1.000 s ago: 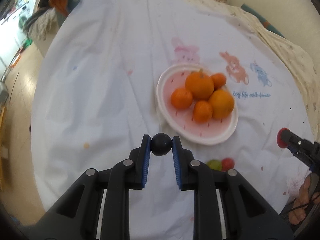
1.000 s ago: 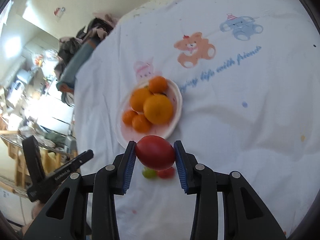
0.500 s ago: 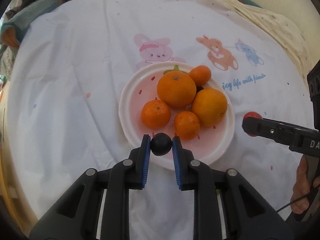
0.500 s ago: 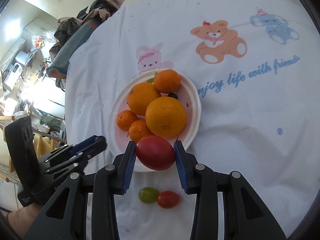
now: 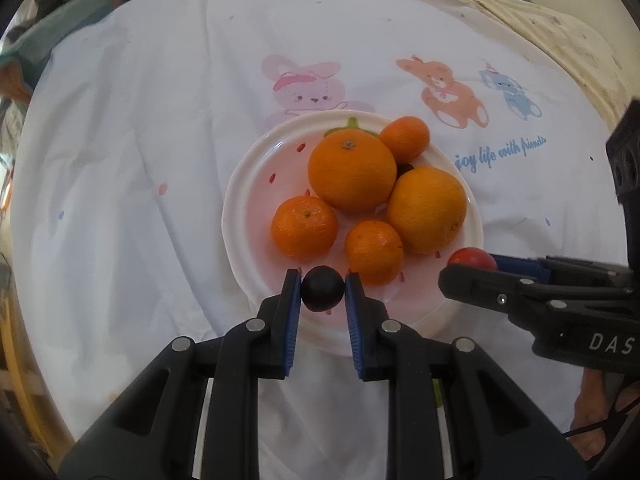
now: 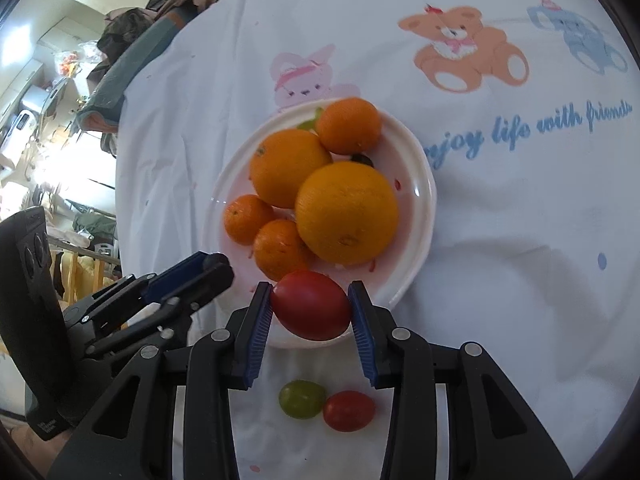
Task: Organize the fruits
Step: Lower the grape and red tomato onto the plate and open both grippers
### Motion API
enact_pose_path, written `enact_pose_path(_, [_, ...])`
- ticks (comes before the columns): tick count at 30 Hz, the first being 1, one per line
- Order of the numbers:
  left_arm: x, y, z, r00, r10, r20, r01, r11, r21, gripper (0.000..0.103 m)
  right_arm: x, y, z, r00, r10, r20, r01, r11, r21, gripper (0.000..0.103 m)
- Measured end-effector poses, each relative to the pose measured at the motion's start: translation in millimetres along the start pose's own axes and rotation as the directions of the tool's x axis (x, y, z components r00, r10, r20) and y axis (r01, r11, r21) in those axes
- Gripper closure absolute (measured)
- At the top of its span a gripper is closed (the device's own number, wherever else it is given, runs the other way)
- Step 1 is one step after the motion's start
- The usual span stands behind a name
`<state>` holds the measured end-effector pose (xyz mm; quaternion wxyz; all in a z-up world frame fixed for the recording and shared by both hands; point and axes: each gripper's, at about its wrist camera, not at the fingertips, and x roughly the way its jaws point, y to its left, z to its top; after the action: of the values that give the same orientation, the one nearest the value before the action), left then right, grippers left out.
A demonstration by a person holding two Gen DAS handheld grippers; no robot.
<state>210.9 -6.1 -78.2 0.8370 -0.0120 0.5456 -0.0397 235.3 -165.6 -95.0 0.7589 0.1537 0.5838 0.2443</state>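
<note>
A white and pink plate (image 5: 248, 200) (image 6: 416, 216) holds several oranges (image 5: 352, 174) (image 6: 346, 212) and a small dark berry (image 6: 362, 159). My left gripper (image 5: 322, 288) is shut on a dark round fruit (image 5: 322, 288) over the plate's near rim. My right gripper (image 6: 311, 306) is shut on a red tomato (image 6: 311, 306) over the plate's near edge; it shows in the left wrist view (image 5: 472, 258) at the plate's right side. A green tomato (image 6: 302, 399) and a small red tomato (image 6: 349, 411) lie on the cloth below the right gripper.
The plate sits on a white cloth with cartoon animals (image 5: 444, 92) and blue lettering (image 6: 528, 124). Piled clothes (image 6: 160, 28) lie at the far left edge. The left gripper's body (image 6: 120, 312) is close to the left of the right gripper.
Both grippers have moved forward toward the plate with their fruits held. The plate now looks larger and nearer, and the two grippers are closer together.
</note>
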Motion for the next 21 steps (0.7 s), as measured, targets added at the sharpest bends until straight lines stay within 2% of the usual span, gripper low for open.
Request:
enact_pose_path(9, [2.0, 4.6, -0.3, 1.0, 0.006, -0.01, -0.006, 1.0, -0.023, 0.084, -3.6, -7.2, -0.5, 1.0, 0.008, 0.009, -0.009, 0.999, 0.032, 0.06])
enact_pose_path(12, [0.6, 3.7, -0.5, 1.0, 0.014, -0.009, -0.014, 1.0, -0.015, 0.082, -4.3, -8.4, 0.1, 1.0, 0.012, 0.006, -0.012, 0.999, 0.041, 0.053])
enact_pose_path(13, [0.5, 3.7, -0.5, 1.0, 0.012, -0.011, -0.012, 1.0, -0.016, 0.077, -4.4, -7.9, 0.8, 1.0, 0.015, 0.007, -0.015, 0.999, 0.042, 0.05])
enact_pose_path(15, [-0.7, 4.7, -0.7, 1.0, 0.011, -0.007, -0.011, 1.0, -0.023, 0.051, -5.3, -8.0, 1.2, 1.0, 0.012, 0.008, -0.012, 0.999, 0.044, 0.049])
enact_pose_path(17, [-2.9, 5.4, -0.9, 1.0, 0.011, 0.001, -0.011, 1.0, -0.029, 0.04, -6.6, -8.5, 1.6, 1.0, 0.009, 0.011, -0.01, 0.999, 0.05, 0.042])
enact_pose_path(19, [-3.5, 5.6, -0.8, 1.0, 0.011, -0.005, -0.011, 0.999, -0.031, 0.033, -8.6, -9.8, 2.2, 1.0, -0.004, 0.018, 0.003, 0.998, 0.062, 0.029])
enact_pose_path(21, [-3.6, 5.8, -1.3, 1.0, 0.002, -0.008, -0.002, 0.999, -0.033, 0.029, -10.9, -11.5, 2.9, 1.0, -0.002, 0.024, 0.0, 0.997, 0.072, 0.027])
